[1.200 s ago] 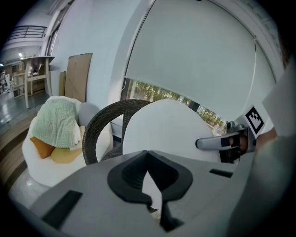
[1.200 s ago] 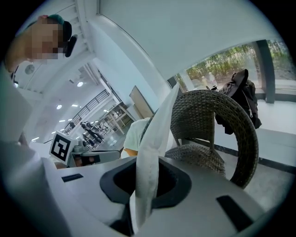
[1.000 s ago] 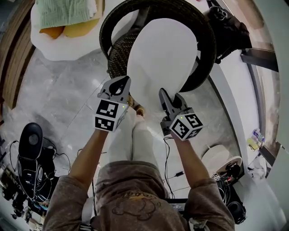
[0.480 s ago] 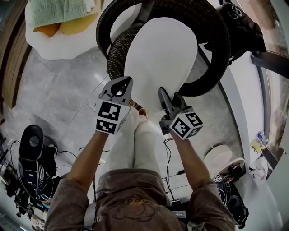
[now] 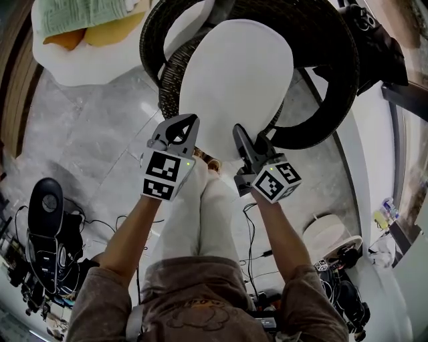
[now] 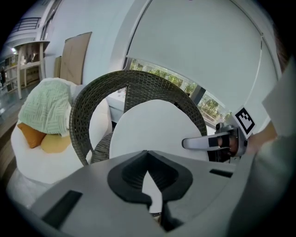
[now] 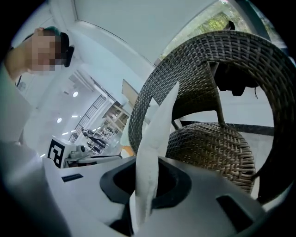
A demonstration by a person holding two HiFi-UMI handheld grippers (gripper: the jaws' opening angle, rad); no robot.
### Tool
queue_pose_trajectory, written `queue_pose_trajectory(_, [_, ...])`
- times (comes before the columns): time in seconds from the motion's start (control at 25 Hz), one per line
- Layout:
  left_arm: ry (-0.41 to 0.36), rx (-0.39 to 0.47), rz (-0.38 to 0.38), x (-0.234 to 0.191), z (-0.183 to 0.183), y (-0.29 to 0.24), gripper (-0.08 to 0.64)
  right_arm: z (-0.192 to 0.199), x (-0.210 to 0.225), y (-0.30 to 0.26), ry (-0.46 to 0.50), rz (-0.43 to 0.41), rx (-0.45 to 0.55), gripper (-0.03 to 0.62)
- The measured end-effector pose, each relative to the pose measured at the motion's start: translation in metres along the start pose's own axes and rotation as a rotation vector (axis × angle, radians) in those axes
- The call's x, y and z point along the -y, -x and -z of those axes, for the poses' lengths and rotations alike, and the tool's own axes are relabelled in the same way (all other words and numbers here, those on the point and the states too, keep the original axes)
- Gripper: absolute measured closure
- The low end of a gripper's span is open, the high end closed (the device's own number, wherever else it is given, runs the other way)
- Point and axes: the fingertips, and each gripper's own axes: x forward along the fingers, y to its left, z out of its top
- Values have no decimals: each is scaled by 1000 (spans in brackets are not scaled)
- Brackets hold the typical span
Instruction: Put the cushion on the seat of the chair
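Lowered since a second ago: both your grippers and the round white cushion (image 5: 234, 80), closer to the wicker chair (image 5: 321, 113).
- White armchair (image 5: 87, 67) with green throw (image 5: 80, 17): left of the wicker chair, well apart.
- Your left gripper (image 5: 179, 128): clenched on the cushion's near-left edge.
- Your right gripper (image 5: 242, 137): clenched on its near-right edge.
- Cushion: held tilted over the woven seat (image 7: 212, 148), not lying flat.

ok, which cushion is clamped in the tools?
The large white round cushion, its edge pinched by left tool and right tool over the wicker chair. The orange cushion and yellow cushion lie apart on the white pouf.
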Motion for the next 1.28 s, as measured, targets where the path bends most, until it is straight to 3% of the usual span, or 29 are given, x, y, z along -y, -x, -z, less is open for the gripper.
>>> queue_pose_trajectory(0.16, [12, -1, -4, -6, 2, -4, 555, 8, 13, -3, -50, -9, 16, 532])
queue_pose_trajectory(0.48, [12, -11, 14, -2, 7, -9, 555, 19, 45, -3, -20, 79, -1, 531])
queue_pose_trajectory(0.88, [13, -24, 20, 3, 14, -18, 555, 32, 85, -9, -64, 163, -9, 521])
queue_pose_trajectory(1.28, [4, -35, 28, 11, 20, -21, 555, 39, 105, -10, -26, 249, 0, 446])
